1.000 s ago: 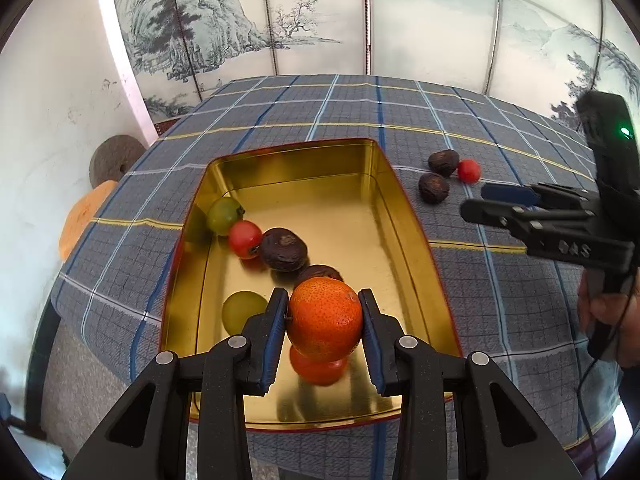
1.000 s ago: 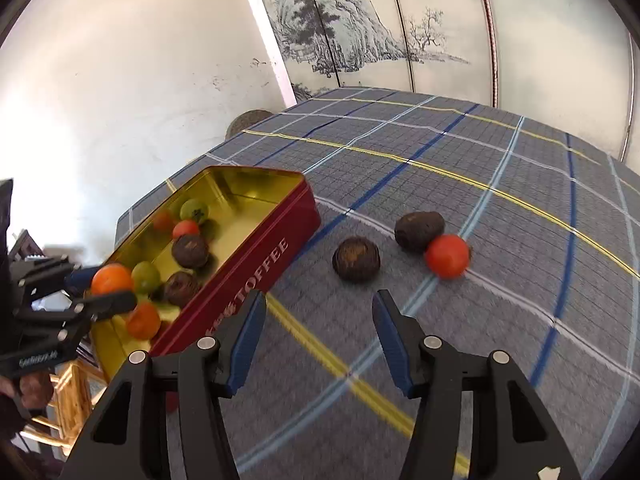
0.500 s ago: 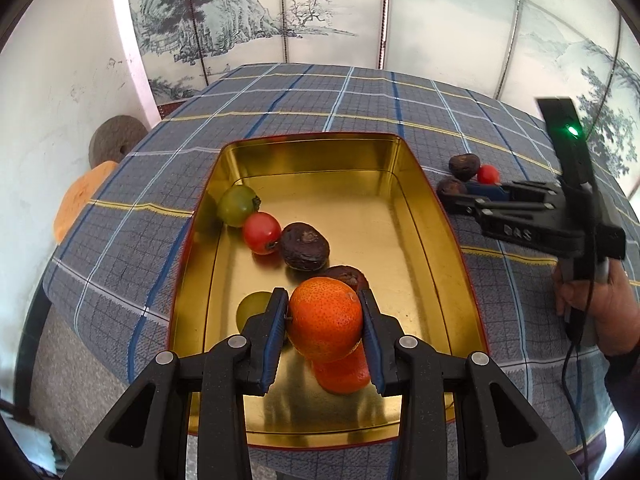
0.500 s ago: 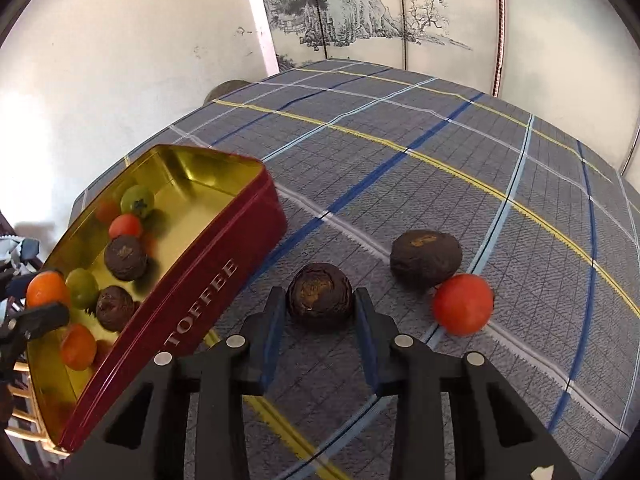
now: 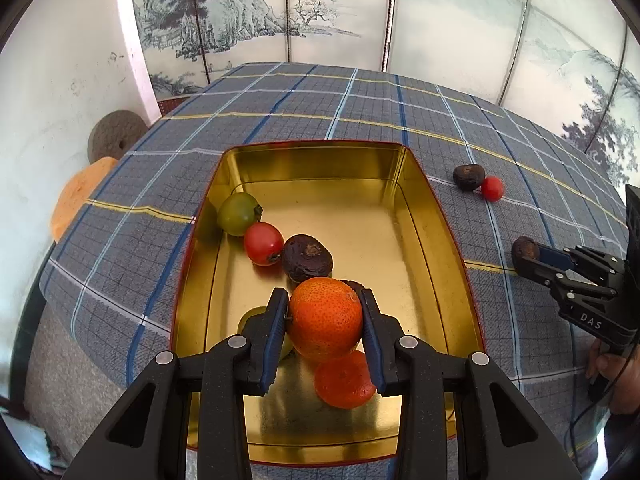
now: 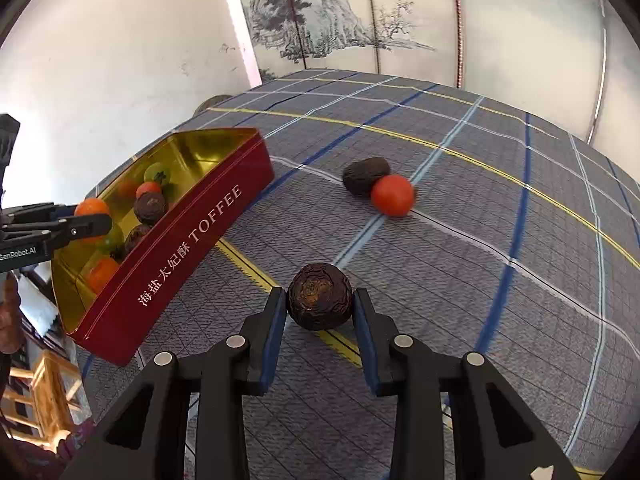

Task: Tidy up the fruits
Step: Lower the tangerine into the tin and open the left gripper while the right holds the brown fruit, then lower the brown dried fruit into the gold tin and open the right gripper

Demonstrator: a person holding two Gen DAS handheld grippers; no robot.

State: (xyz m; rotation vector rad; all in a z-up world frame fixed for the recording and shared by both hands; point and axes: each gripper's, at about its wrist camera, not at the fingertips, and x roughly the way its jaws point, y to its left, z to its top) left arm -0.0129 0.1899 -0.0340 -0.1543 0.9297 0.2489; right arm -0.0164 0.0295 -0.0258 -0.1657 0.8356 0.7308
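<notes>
The left gripper [image 5: 325, 316] has its blue pads pinched on a bright orange [image 5: 325, 318], held over the near end of the open toffee tin [image 5: 440, 216], a red box with a gold lining that sits on a grey plaid tablecloth [image 5: 304, 100]. Directly beneath the held fruit, on the tin's floor, lies a second orange [image 5: 346, 382], and a green fruit [image 5: 250, 320] peeks out just left of the gripper's left pad, mostly hidden. Farther along the tin's left side, a green tomato [image 5: 238, 214], a red tomato [image 5: 263, 243] and a dark wrinkled fruit [image 5: 307, 258] lie in a diagonal row, each touching the next; another dark fruit is barely visible behind the held orange. The right gripper [image 6: 320, 306] is closed on a dark brown wrinkled fruit [image 6: 320, 297], right of the tin's red wall (the one lettered TOFFEE); whether it is clear of the cloth cannot be told from this angle. Farther off on the cloth, a second dark fruit [image 6: 365, 174] and a small red tomato [image 6: 392, 194] sit touching each other, well apart from the tin. In the left wrist view, the right gripper shows at the right edge with a person's hand [image 5: 618, 372] below it. A painted landscape screen [image 5: 248, 16] stands beyond the table.
</notes>
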